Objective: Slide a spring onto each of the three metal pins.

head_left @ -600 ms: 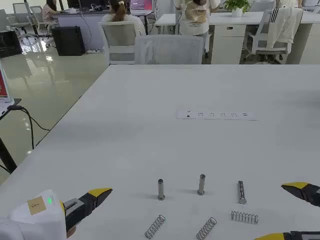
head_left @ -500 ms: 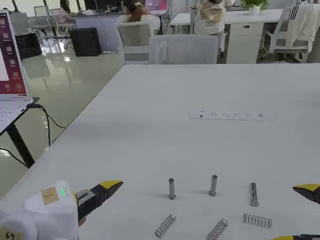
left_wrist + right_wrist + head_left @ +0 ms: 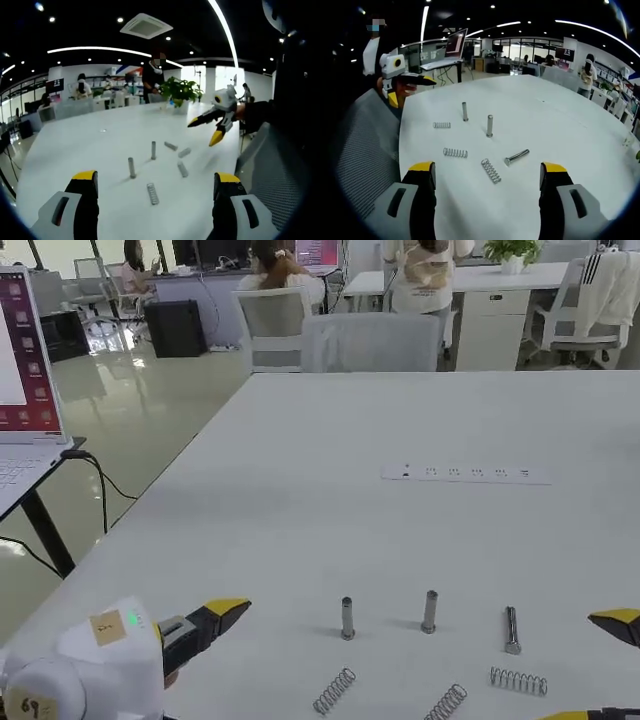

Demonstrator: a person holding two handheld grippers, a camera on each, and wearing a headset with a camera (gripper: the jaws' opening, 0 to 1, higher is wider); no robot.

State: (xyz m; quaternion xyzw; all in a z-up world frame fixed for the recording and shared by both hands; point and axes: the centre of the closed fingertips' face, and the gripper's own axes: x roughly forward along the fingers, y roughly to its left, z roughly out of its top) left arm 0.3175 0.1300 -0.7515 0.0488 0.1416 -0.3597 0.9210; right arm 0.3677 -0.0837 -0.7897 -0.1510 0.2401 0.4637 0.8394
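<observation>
Lying flat, third pin (image 3: 512, 630) points away beside upright pins (image 3: 347, 618).

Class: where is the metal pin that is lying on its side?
Head view: the lying pin is at the right end of the pin row, right of the middle pin, with a spring just nearer the person.

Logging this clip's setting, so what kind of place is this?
Most likely an open-plan office: white desks and office chairs beyond the worktable, an open laptop nearby, people seated further back.
</observation>
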